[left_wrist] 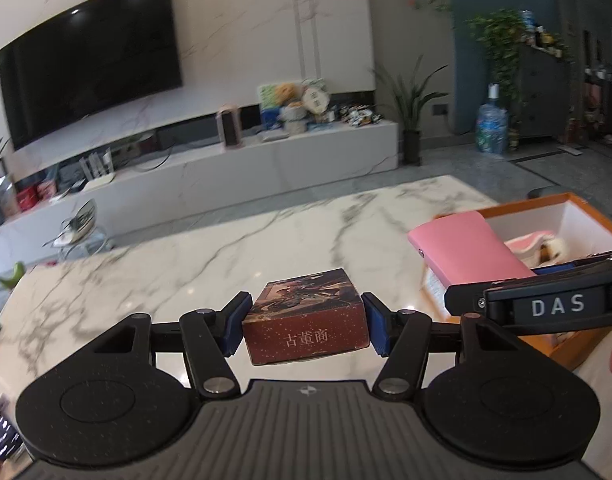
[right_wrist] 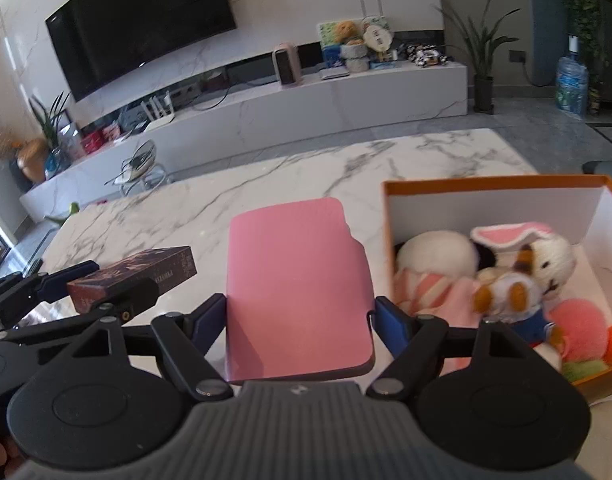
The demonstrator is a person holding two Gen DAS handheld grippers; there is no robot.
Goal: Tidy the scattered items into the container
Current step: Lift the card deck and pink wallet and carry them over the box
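Note:
My left gripper (left_wrist: 304, 326) is shut on a small dark red box (left_wrist: 306, 314) with a printed picture on its lid, held above the marble table (left_wrist: 194, 264). In the right wrist view the same red box (right_wrist: 146, 270) shows at the left. My right gripper (right_wrist: 300, 324) is shut on a flat pink case (right_wrist: 298, 288), which also appears in the left wrist view as the pink case (left_wrist: 465, 252) beside the container. The orange-rimmed white box (right_wrist: 501, 184) stands at the right and holds plush toys (right_wrist: 517, 272).
The marble table (right_wrist: 246, 192) stretches ahead of both grippers. Beyond its far edge are a low TV bench (right_wrist: 306, 96) with clutter, a wall TV (right_wrist: 142, 16), a small fan (right_wrist: 140, 164) on the floor and potted plants (right_wrist: 481, 52).

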